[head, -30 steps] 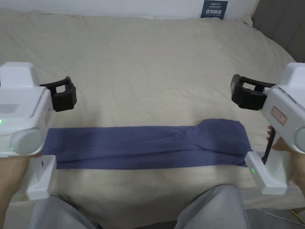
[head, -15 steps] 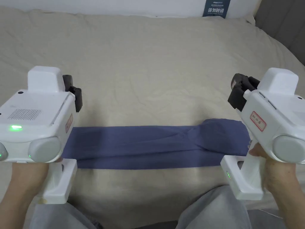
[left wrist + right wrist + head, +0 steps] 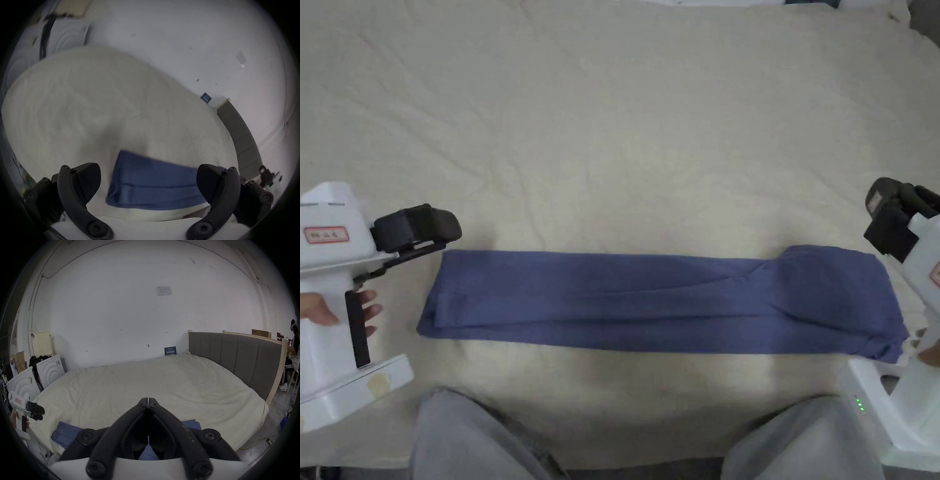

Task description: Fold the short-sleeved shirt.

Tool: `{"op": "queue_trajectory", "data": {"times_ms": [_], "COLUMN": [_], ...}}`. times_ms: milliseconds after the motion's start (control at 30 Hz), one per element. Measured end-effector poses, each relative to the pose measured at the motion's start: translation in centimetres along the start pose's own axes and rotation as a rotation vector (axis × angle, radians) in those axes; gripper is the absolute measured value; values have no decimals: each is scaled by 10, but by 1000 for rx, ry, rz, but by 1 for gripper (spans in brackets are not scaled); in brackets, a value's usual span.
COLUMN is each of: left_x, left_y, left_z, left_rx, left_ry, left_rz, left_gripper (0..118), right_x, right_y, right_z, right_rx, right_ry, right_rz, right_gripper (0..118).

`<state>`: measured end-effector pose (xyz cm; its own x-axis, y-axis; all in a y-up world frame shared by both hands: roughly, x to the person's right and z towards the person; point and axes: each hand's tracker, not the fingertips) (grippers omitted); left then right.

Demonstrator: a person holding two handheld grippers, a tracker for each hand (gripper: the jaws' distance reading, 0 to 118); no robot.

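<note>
While the shirt [image 3: 662, 300] lies as a long strip near the bed [image 3: 612, 125] edge, both tools have dropped beside its ends: left tool [image 3: 148, 181] open, right tool [image 3: 148, 400] closed empty.

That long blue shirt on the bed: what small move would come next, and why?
Probably lower the left tool onto the near end of the blue shirt and close on it. The shirt lies as a long strip on the bed, still needing a crosswise fold. This tool stands open beside that end; the right tool is shut, holding nothing.
</note>
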<state>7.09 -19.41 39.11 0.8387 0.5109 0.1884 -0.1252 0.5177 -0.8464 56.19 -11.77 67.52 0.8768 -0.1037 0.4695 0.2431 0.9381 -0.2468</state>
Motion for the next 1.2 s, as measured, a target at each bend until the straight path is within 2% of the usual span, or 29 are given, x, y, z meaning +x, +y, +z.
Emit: {"op": "queue_trajectory", "data": {"times_ms": [200,367,433,500,533,567,600,700,767,867,1033,1133,1200], "left_x": [-58,-74,-75,-77,-78,-77,-74,-66,-61,-36,59,119,156], "left_y": [-23,-47,-50,-52,-54,-55,-57,-59,-55,-45,-40,-52,-61], "left_z": [-26,-45,-40,-41,-42,-46,-49,-55,-50,-40,2,21,22], "left_rx": [-130,-129,-59,-58,-63,-69,-81,-98,-92,-98,9,74,80], "left_ry": [-155,-243,-274,-328,-344,-323,-276,-148,-168,-34,110,80,19], "left_rz": [181,317,301,354,386,382,373,306,321,180,-241,-423,-474], "left_gripper": [118,115,113,97,91,91,69,14,12,11,11,11,11], "right_x": [-6,-12,-13,-14,-14,-16,-18,-20,-20,-20,-15,-9,-4], "right_y": [-7,-9,-10,-11,-12,-12,-13,-15,-17,-17,-13,-11,-10], "right_z": [-8,-11,-11,-12,-12,-12,-12,-10,-8,-5,2,9,15], "right_rx": [-48,-72,-77,-84,-87,-89,-93,-98,-101,-97,-78,-58,-42], "right_ry": [-27,-34,-33,-26,-20,-17,-15,-13,-1,8,24,31,33], "right_rz": [-29,-9,-5,-11,-15,-13,-5,10,7,8,-5,-15,-25], "right_gripper": [2,2,2,2,2,2,2,2,2,2,2,2,2]}}
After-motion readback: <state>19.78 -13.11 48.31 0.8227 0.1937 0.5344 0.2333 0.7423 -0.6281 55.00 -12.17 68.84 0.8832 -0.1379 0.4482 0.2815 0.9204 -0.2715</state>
